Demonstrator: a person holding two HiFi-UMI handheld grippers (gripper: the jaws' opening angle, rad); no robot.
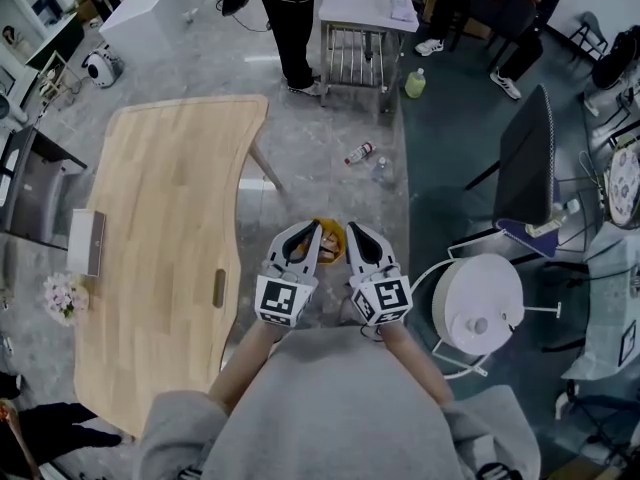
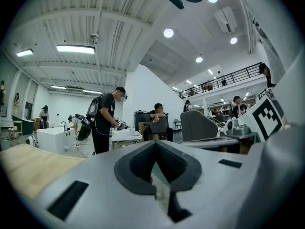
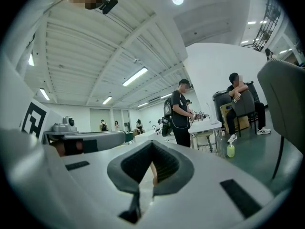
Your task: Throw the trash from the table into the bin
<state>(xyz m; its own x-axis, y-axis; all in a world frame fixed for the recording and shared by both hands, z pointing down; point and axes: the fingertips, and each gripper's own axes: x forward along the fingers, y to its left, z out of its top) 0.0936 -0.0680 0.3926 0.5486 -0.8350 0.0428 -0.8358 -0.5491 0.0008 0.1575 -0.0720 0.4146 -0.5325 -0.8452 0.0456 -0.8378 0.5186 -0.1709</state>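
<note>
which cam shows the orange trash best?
Head view: the orange trash shows from above, between the left gripper and right gripper. Right gripper view gives only a tan sliver between its shut jaws; left gripper view, nothing clear.

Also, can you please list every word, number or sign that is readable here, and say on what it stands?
No word or number can be read.
On the left marker cube of the left gripper: a black-and-white square pattern, no letters.
On the right marker cube of the right gripper: the same kind of pattern.
On the orange trash: print too small.
On the bottle on the floor: label too small.
</note>
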